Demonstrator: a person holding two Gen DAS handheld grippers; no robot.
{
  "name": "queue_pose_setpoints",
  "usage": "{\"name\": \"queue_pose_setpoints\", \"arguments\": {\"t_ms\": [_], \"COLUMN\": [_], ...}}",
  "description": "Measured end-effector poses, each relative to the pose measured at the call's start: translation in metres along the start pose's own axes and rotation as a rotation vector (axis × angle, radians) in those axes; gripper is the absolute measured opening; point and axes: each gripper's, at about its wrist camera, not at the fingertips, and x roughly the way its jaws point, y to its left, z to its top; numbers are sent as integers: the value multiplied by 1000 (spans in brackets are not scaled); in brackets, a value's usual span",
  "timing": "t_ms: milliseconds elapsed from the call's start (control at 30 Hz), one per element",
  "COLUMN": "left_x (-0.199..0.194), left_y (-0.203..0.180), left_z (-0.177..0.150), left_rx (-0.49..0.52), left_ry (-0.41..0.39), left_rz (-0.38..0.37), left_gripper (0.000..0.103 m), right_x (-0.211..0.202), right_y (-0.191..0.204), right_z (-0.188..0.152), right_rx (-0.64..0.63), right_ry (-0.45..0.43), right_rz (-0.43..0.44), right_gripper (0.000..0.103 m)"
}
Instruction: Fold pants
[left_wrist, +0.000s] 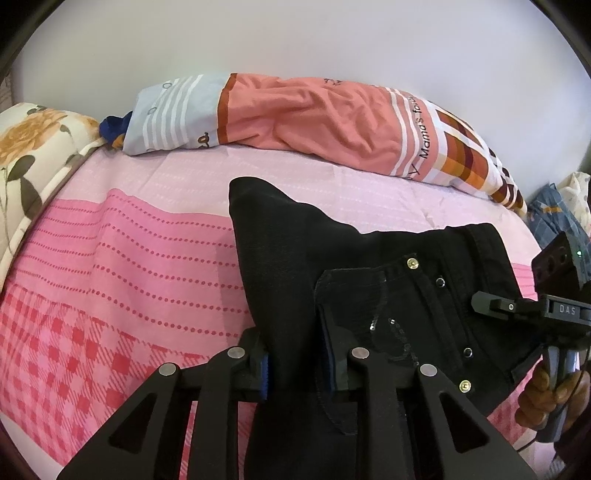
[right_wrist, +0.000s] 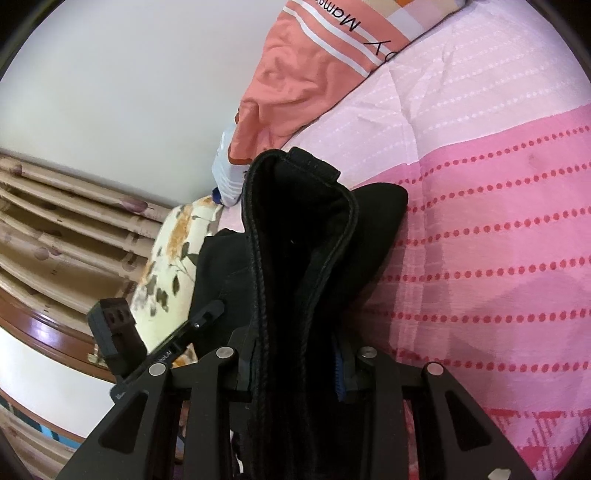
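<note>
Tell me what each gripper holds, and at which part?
Both hold the black pants. The left gripper pinches fabric near the pocket; the right gripper clamps a thick stitched edge.

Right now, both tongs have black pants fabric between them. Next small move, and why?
Probably lower both together until the pants lie flat on the bedspread. The left tongs and right tongs hold bunched fabric, part of it lifted off the bed.

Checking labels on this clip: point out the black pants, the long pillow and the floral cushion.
black pants (left_wrist: 280, 251): left wrist view, smooth fabric.
long pillow (left_wrist: 314, 114): left wrist view, salmon middle.
floral cushion (left_wrist: 33, 147): left wrist view, orange flower print.
</note>
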Motion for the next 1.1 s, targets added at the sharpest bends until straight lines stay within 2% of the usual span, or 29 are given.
{"name": "queue_pose_setpoints", "arguments": {"t_ms": [133, 200, 267, 367, 467, 533, 600, 633, 700, 733, 933, 1033, 1100], "left_x": [5, 8, 9, 8, 4, -1, -6, -9, -15, -18, -34, -49, -59], "left_y": [4, 8, 12, 14, 13, 11, 9, 8, 6, 5, -1, -6, -9], "left_z": [-4, -7, -11, -15, -18, -19, -21, -22, -25, -26, -31, -37, -40], "left_rx": [-11, -26, -33, -32, -24, -16, -10, -9, -9, -12, -48, -48, -49], "left_ry": [-5, 0, -6, -17, -38, -49, -72, -84, -104, -110, -157, -220, -247], "left_rz": [43, 84, 109, 141, 176, 210, 241, 258, 277, 280, 273, 289, 286], "left_gripper": [40, 55, 57, 69, 73, 75, 78, 79, 83, 83, 83, 83, 83], "right_x": [1, 1, 1, -1, -7, -16, -25, -32, -39, -41, -37, -39, -41], "right_y": [1, 1, 0, 5, 19, 32, 44, 53, 67, 73, 101, 110, 114], "right_z": [-2, -4, -6, -7, -12, -17, -23, -28, -36, -41, -77, -89, -94], "right_rx": [-28, -46, -58, -82, -134, -173, -207, -236, -282, -305, -416, -413, -406], "right_ry": [-7, -12, -21, -38, -81, -117, -165, -197, -234, -249, -295, -329, -327], "right_rz": [-56, -91, -123, -166, -257, -313, -343, -354, -393, -415, -556, -599, -592], "right_gripper": [34, 41, 45, 47, 50, 55, 68, 72, 88, 91, 96, 97, 97]}}
